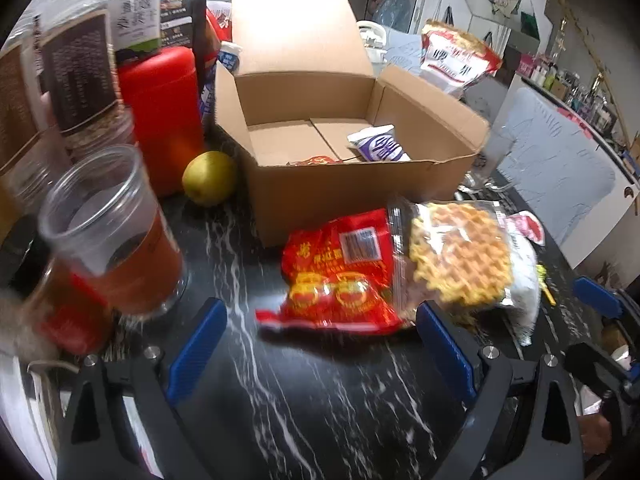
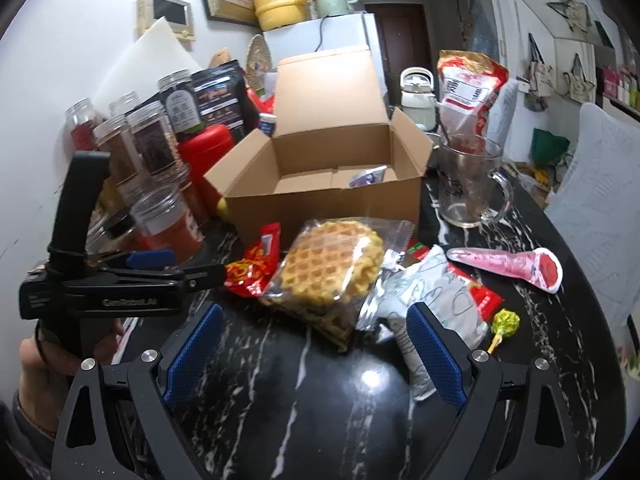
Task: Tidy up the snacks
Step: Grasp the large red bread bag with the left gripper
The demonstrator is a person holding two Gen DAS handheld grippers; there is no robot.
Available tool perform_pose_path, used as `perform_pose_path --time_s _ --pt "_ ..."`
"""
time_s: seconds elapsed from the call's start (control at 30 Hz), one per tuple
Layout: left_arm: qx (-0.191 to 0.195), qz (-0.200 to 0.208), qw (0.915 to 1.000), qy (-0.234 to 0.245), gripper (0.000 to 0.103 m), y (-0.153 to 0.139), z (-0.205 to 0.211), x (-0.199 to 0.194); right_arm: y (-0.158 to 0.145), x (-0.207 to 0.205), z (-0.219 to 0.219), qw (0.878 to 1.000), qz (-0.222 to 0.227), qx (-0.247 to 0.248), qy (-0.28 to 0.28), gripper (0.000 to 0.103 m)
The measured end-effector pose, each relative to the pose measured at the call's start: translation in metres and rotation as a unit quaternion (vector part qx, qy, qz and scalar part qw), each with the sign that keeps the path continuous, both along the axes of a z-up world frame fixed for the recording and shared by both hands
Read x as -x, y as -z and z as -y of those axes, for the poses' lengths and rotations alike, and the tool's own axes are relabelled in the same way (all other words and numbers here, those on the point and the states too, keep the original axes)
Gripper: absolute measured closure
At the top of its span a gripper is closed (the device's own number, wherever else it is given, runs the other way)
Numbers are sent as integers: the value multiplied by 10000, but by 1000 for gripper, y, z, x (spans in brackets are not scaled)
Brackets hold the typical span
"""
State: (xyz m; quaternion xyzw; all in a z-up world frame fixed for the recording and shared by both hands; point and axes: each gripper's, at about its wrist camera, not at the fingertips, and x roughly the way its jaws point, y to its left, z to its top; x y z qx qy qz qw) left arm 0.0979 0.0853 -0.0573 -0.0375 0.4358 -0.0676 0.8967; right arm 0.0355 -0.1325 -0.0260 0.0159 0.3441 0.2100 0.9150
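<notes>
An open cardboard box (image 1: 400,184) (image 2: 328,204) stands on the black marble table, with a purple-and-white packet (image 1: 380,146) (image 2: 366,178) inside. In front of it lie a red snack packet (image 1: 336,276) (image 2: 256,268), a clear waffle packet (image 1: 460,256) (image 2: 332,264) partly over it, and a white packet (image 2: 436,292). My left gripper (image 1: 322,342) (image 2: 192,266) is open just short of the red packet, touching nothing. My right gripper (image 2: 314,354) is open in front of the waffle packet, also with nothing between its fingers.
Spice jars (image 1: 80,68) (image 2: 148,148), a red canister (image 1: 164,112) and a yellow fruit (image 1: 210,176) crowd the left of the box. A glass mug (image 2: 468,180) stands at its right. A pink cone packet (image 2: 512,268) and a lollipop (image 2: 504,324) lie near the right table edge.
</notes>
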Motion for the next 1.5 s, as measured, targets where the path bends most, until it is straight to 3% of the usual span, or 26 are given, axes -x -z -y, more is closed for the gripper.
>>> perform_pose_path --time_s 0.33,0.53,0.87,0.93,1.0,1.1,1.5 --pt "75 -561 9984 21 6 32 0 -40 12 -28 22 9991 -242 -42 333 9" --pt "321 -816 9961 121 6 49 -1 -48 18 -35 29 9986 -334 -39 404 9" --pt "-400 -607 9971 238 6 53 23 -47 24 -35 35 9975 -461 0 539 9" --pt "-553 -508 9967 307 16 54 31 -46 25 -36 38 9970 -507 -19 583 9" --pt "-690 -431 9961 336 20 52 38 -43 26 -36 41 9966 -548 -63 619 9" --pt "-637 -376 9966 372 28 51 39 -37 27 -34 45 9961 -574 -116 664 9" --pt "-200 -605 9965 549 34 45 33 11 25 -16 54 9958 -529 -267 703 9"
